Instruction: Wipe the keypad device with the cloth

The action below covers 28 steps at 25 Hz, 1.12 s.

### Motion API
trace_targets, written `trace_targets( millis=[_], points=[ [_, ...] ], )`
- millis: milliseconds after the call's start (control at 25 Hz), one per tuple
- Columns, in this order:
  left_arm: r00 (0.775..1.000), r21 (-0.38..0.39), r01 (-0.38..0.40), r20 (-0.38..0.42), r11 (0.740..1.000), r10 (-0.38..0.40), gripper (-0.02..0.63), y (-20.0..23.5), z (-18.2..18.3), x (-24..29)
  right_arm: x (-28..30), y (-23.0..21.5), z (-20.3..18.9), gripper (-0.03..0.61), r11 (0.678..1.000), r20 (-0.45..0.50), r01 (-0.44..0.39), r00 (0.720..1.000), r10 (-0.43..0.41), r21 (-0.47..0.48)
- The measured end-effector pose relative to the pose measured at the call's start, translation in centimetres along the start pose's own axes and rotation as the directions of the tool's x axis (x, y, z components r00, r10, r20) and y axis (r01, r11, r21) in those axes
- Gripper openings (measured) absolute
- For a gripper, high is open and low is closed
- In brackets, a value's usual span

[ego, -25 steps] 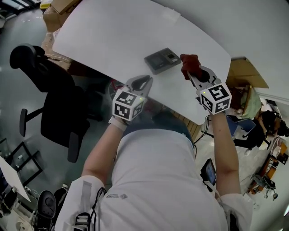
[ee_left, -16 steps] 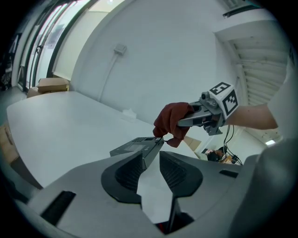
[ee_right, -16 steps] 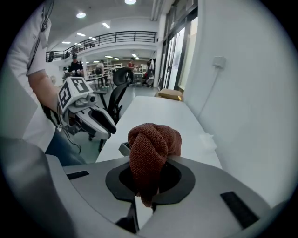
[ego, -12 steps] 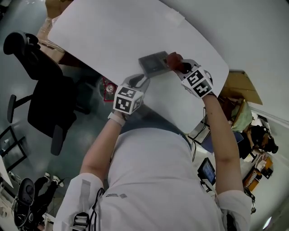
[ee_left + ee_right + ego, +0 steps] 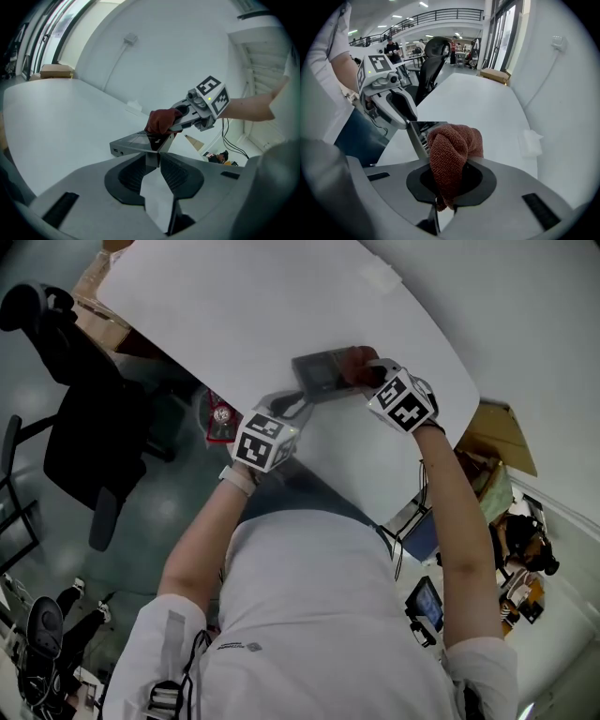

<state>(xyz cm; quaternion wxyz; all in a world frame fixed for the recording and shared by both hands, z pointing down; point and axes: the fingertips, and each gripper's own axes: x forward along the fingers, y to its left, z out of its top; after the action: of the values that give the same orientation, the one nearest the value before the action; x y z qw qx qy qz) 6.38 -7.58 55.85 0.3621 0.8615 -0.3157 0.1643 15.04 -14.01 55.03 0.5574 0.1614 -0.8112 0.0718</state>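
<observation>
the keypad device [image 5: 321,371] is seen just above the middle of the head view, near the closer edge of the white table [image 5: 216,306]. in the right gripper view it is shown tilted up rather than lying flat, though how far it is raised off the table cannot be told.

its near corner is taken between the jaws of the left gripper [image 5: 298,405]. these are set fairly wide and appear pressed on the corner from either side, so the device is judged to be held steady.

the red-brown cloth [image 5: 450,150] is clamped as a bunched wad in the jaws of the right gripper [image 5: 371,379]. its loose fold is laid against the far end of the device, at the upper middle of the head view.

the step in hand is judged to be the wiping itself, just at its start: the device is braced by one tool and met by the cloth in the other.

for the next move, the wad should be drawn across the key face with light, even pressure. the hold on the corner has to be kept firm, because the device could be pushed out of the jaws or twisted by the stroke.
</observation>
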Motion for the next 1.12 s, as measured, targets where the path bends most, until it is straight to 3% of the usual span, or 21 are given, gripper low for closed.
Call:
trace_targets(
  millis=[280, 600, 840, 1120],
  points=[
    [0.999, 0.017, 0.047, 0.007, 0.999, -0.047, 0.103, 0.0, 0.4, 0.3, 1.8, 1.1, 2.6, 0.041, 0.996, 0.066, -0.063, 0.996, 0.059, 0.058],
    [0.999, 0.017, 0.049, 0.013, 0.999, -0.049, 0.103, -0.2, 0.2, 0.4, 2.4, 5.8, 6.7, 0.041, 0.986, 0.120, -0.159, 0.979, 0.163, -0.040],
    [0.999, 0.000, 0.042, 0.022, 0.999, -0.042, 0.103, -0.1, 0.1, 0.4, 0.5, 5.8, 5.0, 0.041, 0.979, 0.062, -0.177, 0.981, 0.184, -0.101],
    [0.999, -0.011, 0.015, 0.032, 1.000, -0.015, 0.109, 1.0, 0.6, 0.4, -1.0, 2.1, 0.6, 0.041, 0.993, 0.008, -0.116, 0.993, 0.116, -0.005]
  ],
)
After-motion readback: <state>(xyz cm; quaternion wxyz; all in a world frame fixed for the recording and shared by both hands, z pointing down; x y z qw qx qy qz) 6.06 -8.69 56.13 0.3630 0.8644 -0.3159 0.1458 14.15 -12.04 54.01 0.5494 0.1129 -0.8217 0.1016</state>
